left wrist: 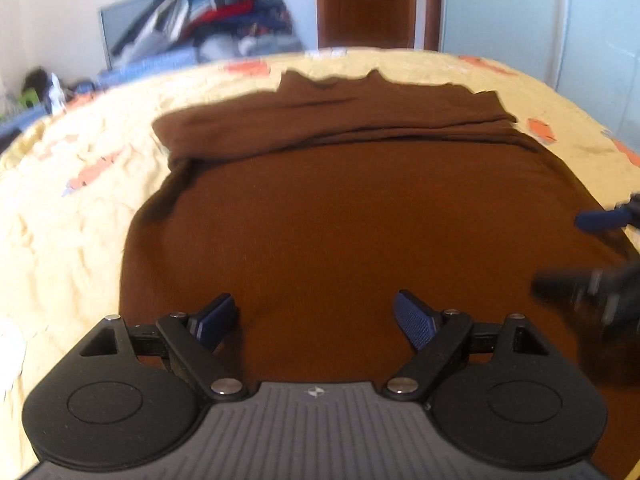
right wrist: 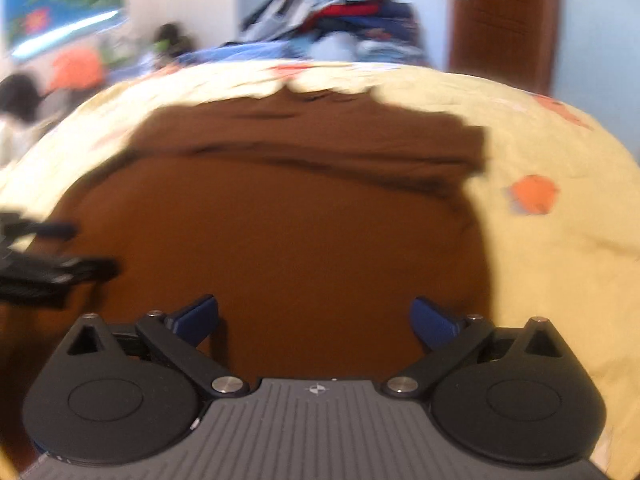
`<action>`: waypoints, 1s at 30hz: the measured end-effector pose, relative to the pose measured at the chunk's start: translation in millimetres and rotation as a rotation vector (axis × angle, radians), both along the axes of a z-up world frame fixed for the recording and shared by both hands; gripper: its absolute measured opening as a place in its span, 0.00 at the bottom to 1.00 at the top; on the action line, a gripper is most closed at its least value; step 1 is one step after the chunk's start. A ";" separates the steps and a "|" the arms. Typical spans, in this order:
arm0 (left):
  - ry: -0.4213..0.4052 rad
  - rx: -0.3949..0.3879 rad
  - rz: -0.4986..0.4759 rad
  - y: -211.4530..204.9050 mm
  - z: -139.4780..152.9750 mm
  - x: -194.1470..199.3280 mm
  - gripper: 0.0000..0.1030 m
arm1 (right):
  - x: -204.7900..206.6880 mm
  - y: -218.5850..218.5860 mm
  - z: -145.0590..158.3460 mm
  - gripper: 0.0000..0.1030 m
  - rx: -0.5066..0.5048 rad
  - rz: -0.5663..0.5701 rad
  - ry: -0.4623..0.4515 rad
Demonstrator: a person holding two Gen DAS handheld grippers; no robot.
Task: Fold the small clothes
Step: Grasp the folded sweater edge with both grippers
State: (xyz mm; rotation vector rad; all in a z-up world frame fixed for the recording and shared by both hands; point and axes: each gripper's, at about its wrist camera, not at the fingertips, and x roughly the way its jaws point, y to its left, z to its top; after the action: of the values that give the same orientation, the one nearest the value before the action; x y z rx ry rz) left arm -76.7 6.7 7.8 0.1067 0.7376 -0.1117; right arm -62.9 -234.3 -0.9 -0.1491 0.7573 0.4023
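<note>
A brown garment (left wrist: 340,216) lies spread flat on the yellow bedspread (left wrist: 72,200), with a folded band of cloth across its far part. My left gripper (left wrist: 316,314) hovers over its near half, open, with nothing between the blue pads. In the right wrist view the same brown garment (right wrist: 280,232) fills the middle, and my right gripper (right wrist: 314,318) stands open wide above it, empty. The right gripper also shows blurred at the right edge of the left wrist view, and the left gripper blurred at the left edge of the right wrist view.
A heap of mixed clothes (left wrist: 216,12) is piled beyond the far edge of the bed. A brown door (left wrist: 368,4) stands behind it. Orange patches (right wrist: 534,194) dot the bedspread right of the garment.
</note>
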 end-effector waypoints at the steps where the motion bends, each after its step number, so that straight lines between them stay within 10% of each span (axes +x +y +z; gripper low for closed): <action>1: -0.012 0.007 0.007 1.3 -1.5 -7.9 0.85 | -13.0 6.6 -9.6 1.00 -0.049 0.033 -0.011; 7: 0.017 -0.031 0.029 24.7 0.4 -63.2 0.85 | -63.5 -27.1 3.5 1.00 -0.083 -0.060 -0.052; 12: -0.001 0.021 -0.074 25.0 0.8 -106.8 0.86 | -109.7 -38.2 -10.3 1.00 -0.074 0.086 -0.046; 15: 0.004 -0.017 0.022 41.8 7.5 -118.7 0.87 | -107.1 -62.5 3.2 1.00 -0.023 -0.046 0.023; 20: 0.124 -0.361 0.116 94.4 6.7 -116.3 0.88 | -101.2 -118.7 9.8 1.00 0.296 -0.160 0.253; 25: 0.352 -0.892 0.050 128.5 -8.7 -91.0 0.88 | -79.4 -127.4 -1.3 1.00 0.601 -0.056 0.498; 30: 0.413 -1.020 0.098 147.8 -23.7 -88.2 0.73 | -66.6 -135.2 -9.5 0.94 0.740 -0.054 0.571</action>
State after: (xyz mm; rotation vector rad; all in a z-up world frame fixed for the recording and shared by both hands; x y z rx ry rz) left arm -164.9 154.5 -16.0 -0.9483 1.0170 -0.4107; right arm -129.5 -369.5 -10.4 0.7066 1.1175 0.6607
